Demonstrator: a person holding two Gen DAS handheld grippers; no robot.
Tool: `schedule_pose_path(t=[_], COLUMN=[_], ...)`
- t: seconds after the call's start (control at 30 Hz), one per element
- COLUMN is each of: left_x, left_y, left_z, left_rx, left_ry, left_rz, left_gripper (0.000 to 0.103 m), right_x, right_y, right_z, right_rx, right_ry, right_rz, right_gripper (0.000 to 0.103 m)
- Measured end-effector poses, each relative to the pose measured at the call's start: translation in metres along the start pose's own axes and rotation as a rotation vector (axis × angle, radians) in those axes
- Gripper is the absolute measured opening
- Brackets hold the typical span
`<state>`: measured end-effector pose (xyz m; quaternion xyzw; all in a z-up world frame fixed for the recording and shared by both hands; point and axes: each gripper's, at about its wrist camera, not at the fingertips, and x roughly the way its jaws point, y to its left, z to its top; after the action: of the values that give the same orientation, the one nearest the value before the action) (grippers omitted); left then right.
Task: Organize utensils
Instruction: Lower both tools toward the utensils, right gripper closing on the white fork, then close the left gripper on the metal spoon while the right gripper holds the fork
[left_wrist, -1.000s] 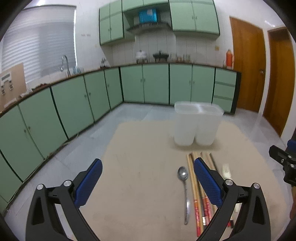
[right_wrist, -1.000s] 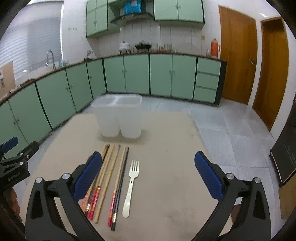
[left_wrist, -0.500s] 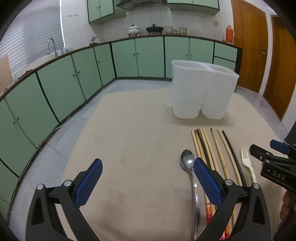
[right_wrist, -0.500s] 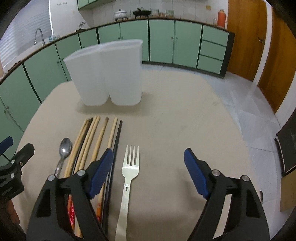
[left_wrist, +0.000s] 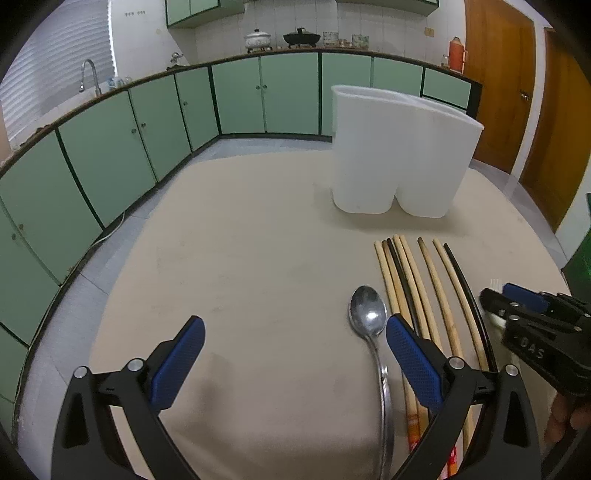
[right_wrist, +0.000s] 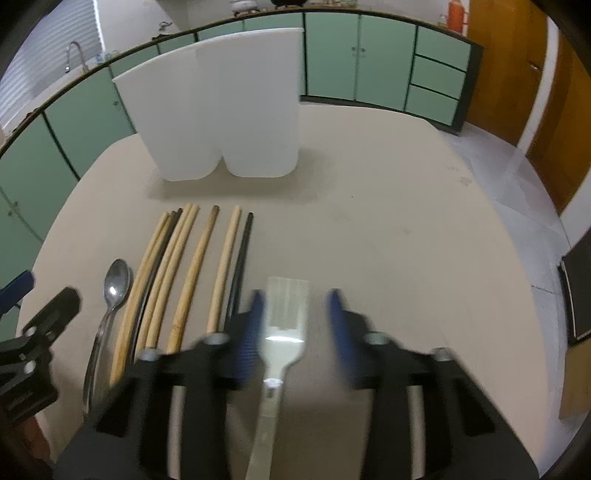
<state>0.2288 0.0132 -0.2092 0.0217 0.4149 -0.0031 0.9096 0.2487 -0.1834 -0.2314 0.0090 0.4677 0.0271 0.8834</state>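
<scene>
A white fork (right_wrist: 286, 314) lies on the beige table (right_wrist: 388, 221), its head between the blurred blue pads of my right gripper (right_wrist: 297, 317). The jaws are closing, with a gap still showing on the fork's right side. To its left lie several wooden and black chopsticks (right_wrist: 192, 266), then a metal spoon (right_wrist: 116, 284). My left gripper (left_wrist: 295, 325) hangs open low over the table, its right finger just beside the spoon (left_wrist: 367, 310) and over the chopsticks (left_wrist: 417, 280). The white two-compartment holder (left_wrist: 399, 155) stands upright behind the utensils.
Green cabinets run around the room beyond the table's far edge, and wooden doors stand at the right. The holder (right_wrist: 221, 110) is close behind the chopstick tips. Bare tabletop (left_wrist: 240, 258) stretches to the left of the spoon.
Both grippers have come down and forward toward the utensils. The right gripper's jaws have narrowed from wide to close around the fork's head. The left jaws stay wide.
</scene>
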Motion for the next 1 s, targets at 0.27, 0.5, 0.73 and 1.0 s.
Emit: schedule_pose_path(t=[0.27,0.5,0.73,1.0], left_x=[0.019,0.038,0.044,0.041], left_y=[-0.016,-0.016,-0.013,-0.009], left_z=[0.011,0.013,0.016,0.018], left_rx=[0.008,-0.003,-0.015,-0.031], left_ry=[0.030,0.084,0.106,0.135], left_rz=[-0.005,0.006,0.001,-0.001], left_gripper=[0.096,0.088,0.088,0.089], right_x=[-0.004,-0.003,-0.005,-0.006], right_y=[-0.009,-0.015,-0.016,-0.016], right_z=[0.001,-0.005,-0.008,-0.005], right_rx=[-0.005,-0.006,-0.007,-0.002], right_ry=[-0.004,-0.020,-0.026,-0.011], right_rz=[0.038,0.050,0.052,0.063], right_gripper=[0.021,0.021,0.021,0.021])
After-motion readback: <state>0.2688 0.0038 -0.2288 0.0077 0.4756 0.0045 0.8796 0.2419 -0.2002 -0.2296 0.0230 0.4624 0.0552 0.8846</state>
